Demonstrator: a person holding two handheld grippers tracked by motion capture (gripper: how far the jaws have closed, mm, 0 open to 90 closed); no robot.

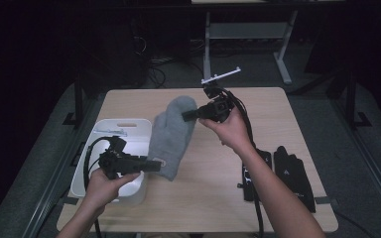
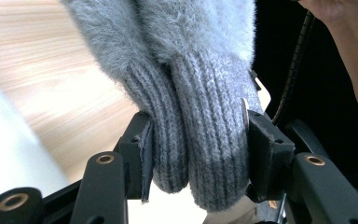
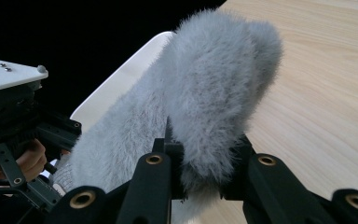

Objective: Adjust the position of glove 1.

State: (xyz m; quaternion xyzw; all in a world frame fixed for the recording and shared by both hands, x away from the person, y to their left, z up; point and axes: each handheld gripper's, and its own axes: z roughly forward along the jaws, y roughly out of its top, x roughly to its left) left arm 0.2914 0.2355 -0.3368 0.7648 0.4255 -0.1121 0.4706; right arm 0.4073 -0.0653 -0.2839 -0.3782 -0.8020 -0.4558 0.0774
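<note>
A pair of fuzzy grey mittens [image 1: 174,134] hangs stretched between both grippers, lifted off the wooden table [image 1: 218,198]. My left gripper [image 1: 155,165] is shut on the ribbed knit cuffs [image 2: 200,149], which sit squeezed between its two pads. My right gripper [image 1: 187,116] is shut on the fluffy fingertip end [image 3: 214,116]. In the right gripper view the left gripper [image 3: 14,140] and its hand appear at the far left, beyond the mittens.
A white plastic bin [image 1: 124,136] stands at the table's left edge, just under my left hand. Two black gloves [image 1: 290,173] lie flat at the right front of the table. A dark floor and a desk frame lie beyond the far edge.
</note>
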